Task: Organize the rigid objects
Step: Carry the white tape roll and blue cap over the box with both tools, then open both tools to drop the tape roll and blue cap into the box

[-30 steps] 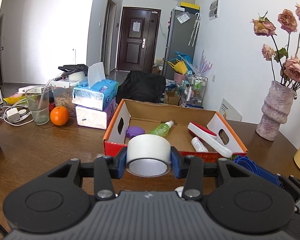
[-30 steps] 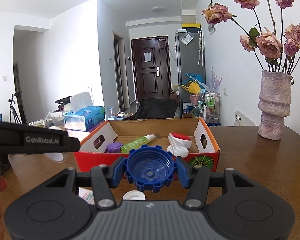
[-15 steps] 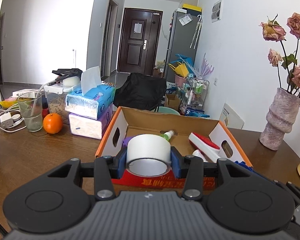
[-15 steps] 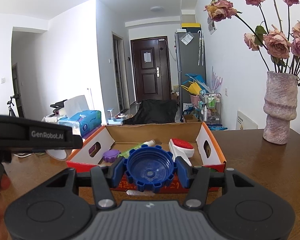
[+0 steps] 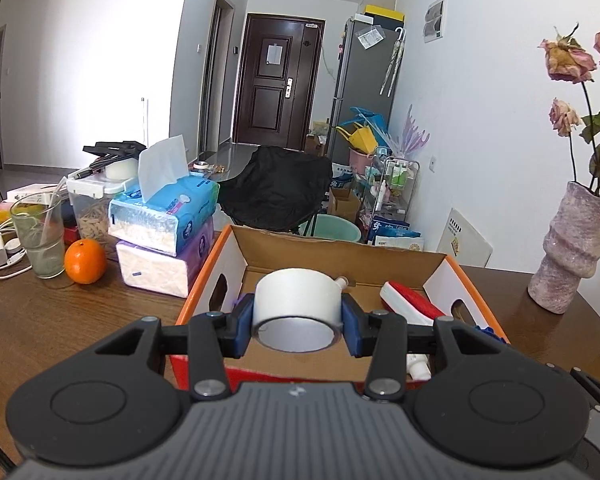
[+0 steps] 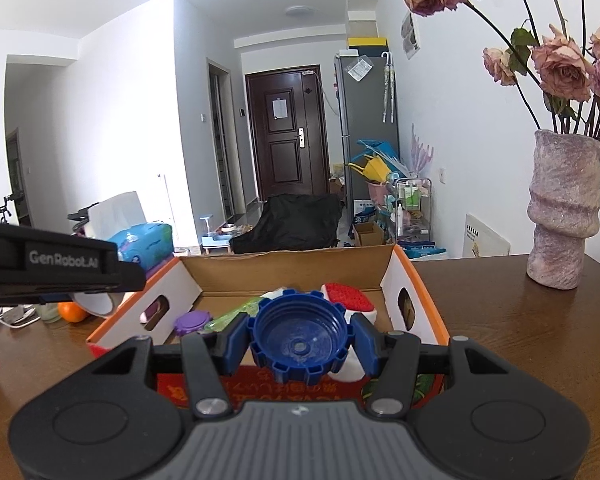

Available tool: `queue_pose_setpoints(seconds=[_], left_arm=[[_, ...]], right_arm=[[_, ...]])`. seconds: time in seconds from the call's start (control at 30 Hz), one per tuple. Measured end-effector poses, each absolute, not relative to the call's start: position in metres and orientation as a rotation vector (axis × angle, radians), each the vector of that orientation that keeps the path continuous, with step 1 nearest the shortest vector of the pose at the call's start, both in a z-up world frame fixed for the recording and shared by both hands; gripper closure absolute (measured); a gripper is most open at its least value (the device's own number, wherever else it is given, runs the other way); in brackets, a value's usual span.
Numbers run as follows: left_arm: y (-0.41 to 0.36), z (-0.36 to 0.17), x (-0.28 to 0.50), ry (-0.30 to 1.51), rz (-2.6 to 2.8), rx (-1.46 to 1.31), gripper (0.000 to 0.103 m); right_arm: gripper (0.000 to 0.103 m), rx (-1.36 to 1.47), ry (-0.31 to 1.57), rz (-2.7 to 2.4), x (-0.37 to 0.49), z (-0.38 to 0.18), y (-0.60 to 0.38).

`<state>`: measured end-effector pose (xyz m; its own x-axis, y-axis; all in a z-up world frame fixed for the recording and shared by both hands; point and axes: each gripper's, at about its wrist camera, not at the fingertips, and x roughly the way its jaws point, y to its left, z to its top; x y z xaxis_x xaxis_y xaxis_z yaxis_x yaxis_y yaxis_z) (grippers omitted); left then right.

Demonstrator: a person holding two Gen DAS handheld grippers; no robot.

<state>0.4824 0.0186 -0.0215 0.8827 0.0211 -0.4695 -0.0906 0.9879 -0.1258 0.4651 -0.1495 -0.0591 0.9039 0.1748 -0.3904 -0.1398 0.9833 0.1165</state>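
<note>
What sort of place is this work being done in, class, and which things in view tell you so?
Most likely a lived-in flat. A wooden table with tissue packs and an orange, a fridge beside the front door, and a vase of dried roses all suggest a home.

"GenRobot.AI" stands in pale letters on the black bar (image 6: 60,262) reaching in from the left of the right wrist view. The red front of the cardboard box (image 6: 260,390) carries yellow characters, seen upside down and too broken up to read.
</note>
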Motion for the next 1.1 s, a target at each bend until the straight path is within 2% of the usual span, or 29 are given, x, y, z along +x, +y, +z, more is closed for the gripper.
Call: queue_pose_setpoints(seconds=[1.1], left_arm=[[0.032,-0.046,0.577,0.559,0.122,-0.099,0.059]], right_arm=[[0.049,0.081,0.469,0.164,0.561,-0.071,-0.127]])
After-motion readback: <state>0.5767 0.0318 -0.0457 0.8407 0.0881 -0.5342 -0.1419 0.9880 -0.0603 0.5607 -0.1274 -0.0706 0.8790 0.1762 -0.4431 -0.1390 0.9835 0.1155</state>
